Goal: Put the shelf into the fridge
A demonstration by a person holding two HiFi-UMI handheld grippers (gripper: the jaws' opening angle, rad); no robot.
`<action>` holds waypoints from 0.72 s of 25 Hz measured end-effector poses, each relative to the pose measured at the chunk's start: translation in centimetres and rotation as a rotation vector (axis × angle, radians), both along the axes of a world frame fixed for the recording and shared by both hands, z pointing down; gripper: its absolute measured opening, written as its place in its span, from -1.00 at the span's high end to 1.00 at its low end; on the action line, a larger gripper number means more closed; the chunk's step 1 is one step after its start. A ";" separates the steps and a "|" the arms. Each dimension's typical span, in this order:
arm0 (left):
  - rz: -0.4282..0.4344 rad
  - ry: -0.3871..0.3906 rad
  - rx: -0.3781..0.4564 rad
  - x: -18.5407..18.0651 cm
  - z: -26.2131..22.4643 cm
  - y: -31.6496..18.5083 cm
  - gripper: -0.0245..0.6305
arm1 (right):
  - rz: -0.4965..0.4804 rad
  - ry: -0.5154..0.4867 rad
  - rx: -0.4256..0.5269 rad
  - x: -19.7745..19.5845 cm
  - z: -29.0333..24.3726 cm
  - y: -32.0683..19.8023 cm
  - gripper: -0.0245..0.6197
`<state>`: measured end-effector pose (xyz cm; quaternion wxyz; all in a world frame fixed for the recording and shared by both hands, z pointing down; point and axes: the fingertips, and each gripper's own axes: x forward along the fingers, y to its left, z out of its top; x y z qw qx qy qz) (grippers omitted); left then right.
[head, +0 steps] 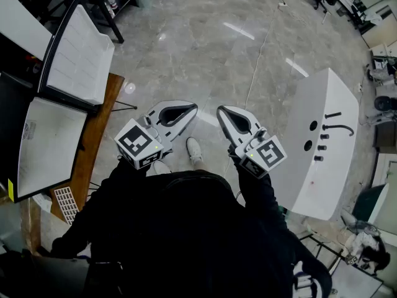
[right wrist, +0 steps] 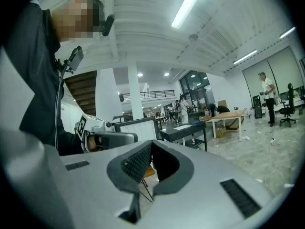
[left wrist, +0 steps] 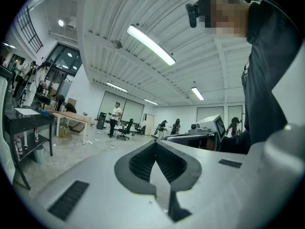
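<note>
My left gripper [head: 192, 108] and right gripper [head: 221, 110] are held side by side in front of the person's chest, over bare marble floor. Both are shut with nothing between the jaws, as the left gripper view [left wrist: 156, 142] and the right gripper view [right wrist: 150, 143] also show. At the far left a white ribbed shelf panel [head: 79, 53] leans in a black frame, well away from both grippers. A second white panel [head: 48, 143] lies just below it. The right gripper view shows that framed white panel [right wrist: 136, 128] behind the left gripper [right wrist: 97, 138]. I see nothing that is clearly the fridge.
A wooden tabletop [head: 99, 135] runs under the panels at left. A big white slab with black knobs and a handle [head: 322, 135] stands at right. A black table [right wrist: 186, 131] and a wooden table [right wrist: 228, 116] stand farther off. People [left wrist: 116, 118] stand across the hall.
</note>
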<state>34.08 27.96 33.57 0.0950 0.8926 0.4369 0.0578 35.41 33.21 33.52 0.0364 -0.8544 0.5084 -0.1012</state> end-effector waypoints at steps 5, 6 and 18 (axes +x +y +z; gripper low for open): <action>0.000 -0.004 -0.008 0.9 0.5 -0.3 0.91 | -0.020 -0.008 -0.017 0.8 1.0 -0.3 0.90; -0.007 -0.007 -0.008 1.1 0.6 -0.4 0.91 | -0.026 -0.008 -0.019 1.0 1.2 -0.3 0.90; -0.224 -0.007 0.013 1.3 -0.1 -4.5 0.91 | -0.232 0.002 0.031 3.2 0.8 -5.3 0.90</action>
